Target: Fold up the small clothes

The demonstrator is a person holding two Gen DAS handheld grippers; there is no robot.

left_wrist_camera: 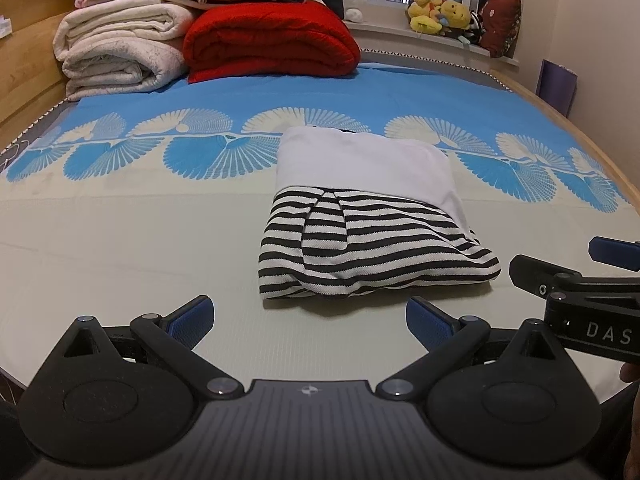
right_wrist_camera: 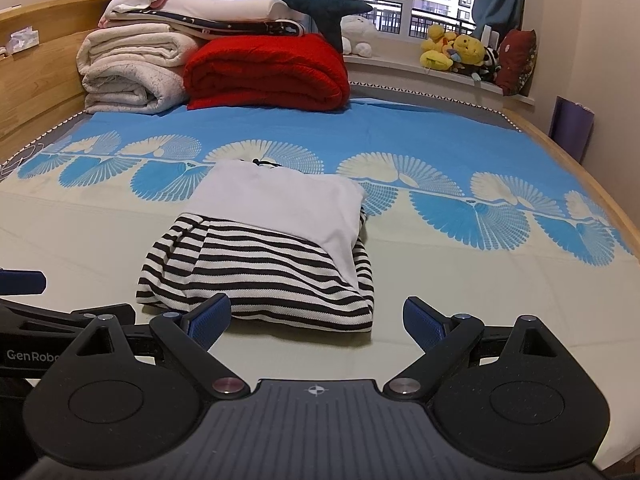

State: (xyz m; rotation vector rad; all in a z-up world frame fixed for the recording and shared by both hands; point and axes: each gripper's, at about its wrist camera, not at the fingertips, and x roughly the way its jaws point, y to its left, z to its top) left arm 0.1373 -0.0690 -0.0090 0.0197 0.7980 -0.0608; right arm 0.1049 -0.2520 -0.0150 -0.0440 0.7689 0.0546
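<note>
Two grippers, left gripper (left_wrist_camera: 310, 322) and right gripper (right_wrist_camera: 316, 322), hang spread and empty just short of the folded garment (left_wrist_camera: 372, 224), striped beneath, plain white on top.

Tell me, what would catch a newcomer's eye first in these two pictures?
Probably the folded garment, striped black and white with a plain white layer on top, lying in the middle of the bed. Behind it by the headboard sits a bright red folded blanket next to a stack of cream blankets. In the foreground, the left hand-held gripper and the right hand-held gripper both stand open, touching nothing.
</note>
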